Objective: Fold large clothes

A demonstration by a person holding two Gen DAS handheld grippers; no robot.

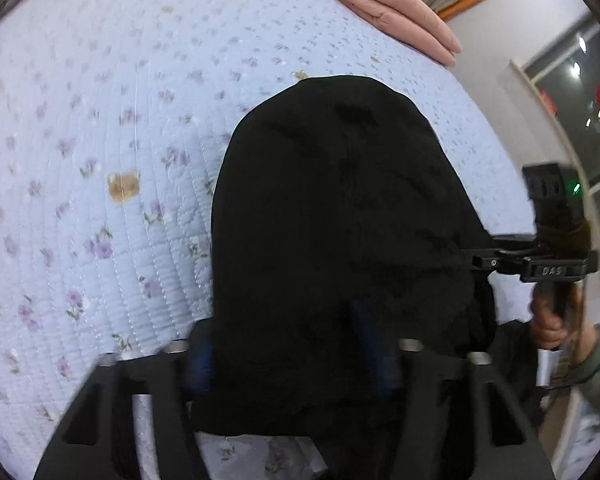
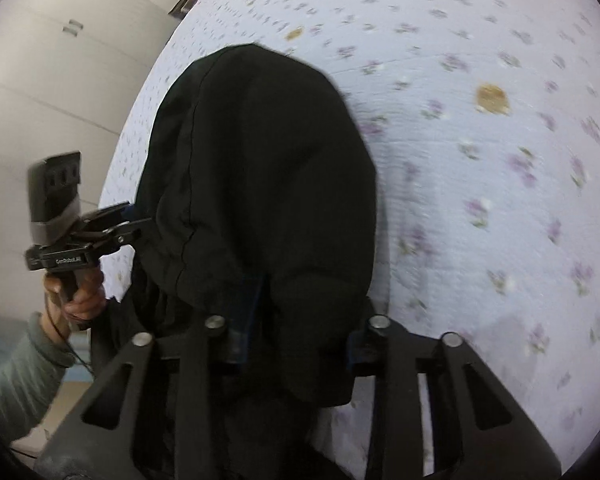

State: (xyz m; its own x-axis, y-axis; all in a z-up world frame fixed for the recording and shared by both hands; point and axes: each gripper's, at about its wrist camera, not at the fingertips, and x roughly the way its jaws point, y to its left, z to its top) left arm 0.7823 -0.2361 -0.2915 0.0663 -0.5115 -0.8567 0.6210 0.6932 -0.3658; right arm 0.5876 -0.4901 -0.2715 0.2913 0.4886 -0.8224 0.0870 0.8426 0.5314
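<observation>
Floral quilt point(image 1: 100, 160) under black garment point(image 1: 340, 220); pink bedding point(image 1: 384, 4) behind.

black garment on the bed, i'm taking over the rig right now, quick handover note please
Left gripper: closed on the near edge of the black garment.
Right gripper: also gripping the same edge, beside the left.
Garment: extends from both grippers away across the floral bedspread; folded pink blanket lies at the far edge.
Done: edge picked up with both grippers.
Left: carry the fold over, flatten, finish folding.
</observation>
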